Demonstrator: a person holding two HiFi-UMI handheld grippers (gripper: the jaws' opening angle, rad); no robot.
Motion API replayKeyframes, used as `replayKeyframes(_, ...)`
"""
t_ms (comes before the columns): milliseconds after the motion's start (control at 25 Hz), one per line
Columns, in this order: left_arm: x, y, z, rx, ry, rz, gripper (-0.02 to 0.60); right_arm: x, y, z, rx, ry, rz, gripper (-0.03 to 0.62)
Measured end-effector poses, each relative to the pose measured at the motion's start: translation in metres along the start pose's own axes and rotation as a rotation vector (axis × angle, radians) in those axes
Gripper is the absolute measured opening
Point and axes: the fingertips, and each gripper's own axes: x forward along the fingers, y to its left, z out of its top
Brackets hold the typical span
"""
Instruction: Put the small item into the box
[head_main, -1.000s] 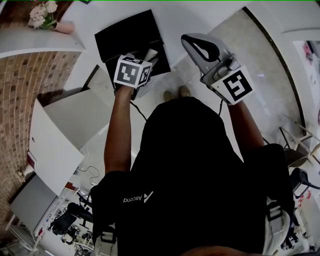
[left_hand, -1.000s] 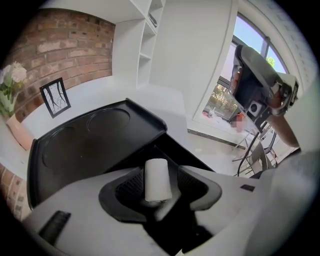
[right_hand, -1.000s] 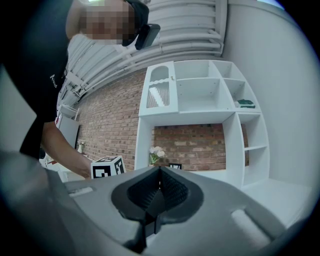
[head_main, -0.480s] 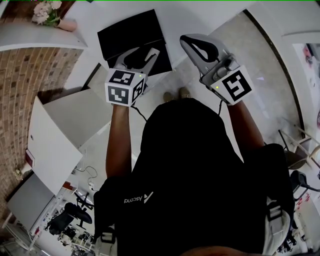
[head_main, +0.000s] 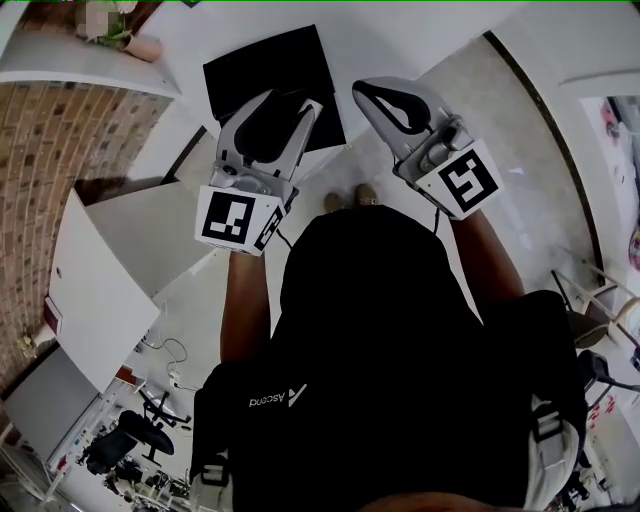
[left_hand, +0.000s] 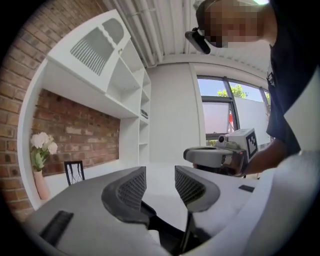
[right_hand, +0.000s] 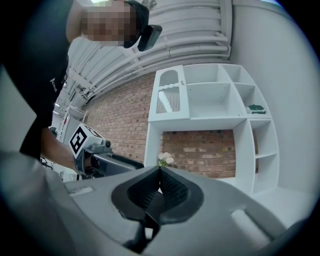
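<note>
A flat black box (head_main: 250, 65) lies on the white table (head_main: 400, 35) ahead of me. I see no small item in any view. My left gripper (head_main: 288, 105) hangs over the box's near edge, its jaws apart and closing with nothing between them (left_hand: 159, 174). My right gripper (head_main: 372, 92) is held up beside it to the right, off the box's right edge, with its jaws shut and nothing visible between the pads (right_hand: 160, 172). Each gripper shows in the other's view: the right gripper (left_hand: 220, 155) and the left gripper (right_hand: 100, 161).
A pink vase of flowers (head_main: 125, 40) stands at the table's far left against the brick wall (head_main: 60, 150). A white shelf unit (right_hand: 215, 110) rises behind the table. A small black chair-shaped object (left_hand: 74, 171) sits near the vase. White panels (head_main: 110, 290) lie to my left.
My left gripper has drawn back toward me from over the black box and tilted, so its jaws now show in the head view. The right gripper has barely moved.
</note>
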Motion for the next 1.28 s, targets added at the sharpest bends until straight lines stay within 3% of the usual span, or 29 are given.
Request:
replayKeyframes(240,-0.016,-0.006,0.024,0.034,-0.114,0.040,0.091,0.002,0.021,0.013,-0.003,-0.029,0.030,0.002)
replayKeyframes(640,-0.038,-0.020,0.047,0.073,-0.198,0.067,0.005,-0.001,0.051,0.023,0.022,-0.059,0.069,0.002)
replayKeyframes(1280,-0.046,-0.026,0.058,0.078,-0.236,0.051,-0.002,-0.002,0.060,0.029,0.017,-0.070,0.065,0.000)
